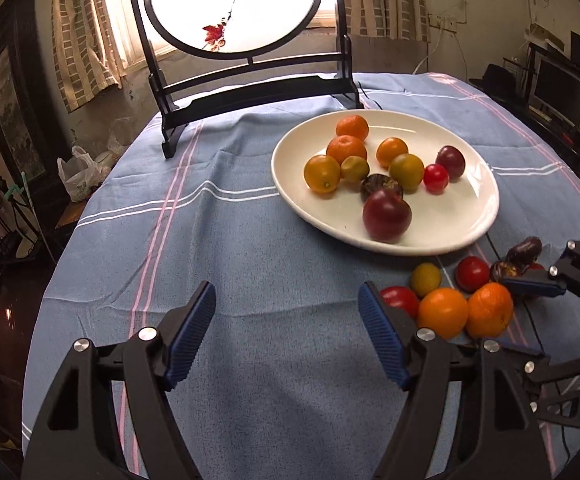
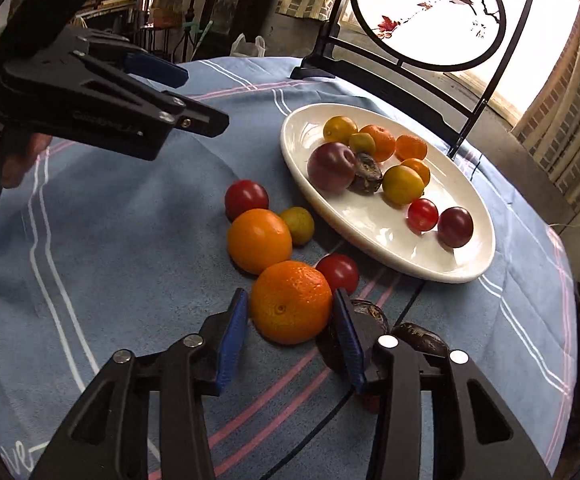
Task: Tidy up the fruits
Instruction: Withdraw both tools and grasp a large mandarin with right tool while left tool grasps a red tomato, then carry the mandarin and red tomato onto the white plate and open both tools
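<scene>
A right hand-held gripper (image 2: 287, 326) straddles an orange (image 2: 291, 302) on the table (image 2: 109, 264), jaws apart with the left pad just clear of the peel, apparently lined up to lift it. The left hand-held gripper (image 1: 287, 312) hangs over bare cloth with jaws apart and nothing between them, seemingly leaving room. A white plate (image 2: 462, 268) toward the far edge already holds about ten fruits; seven or so more sit clustered beside its near rim, probably awaiting transfer.
</scene>
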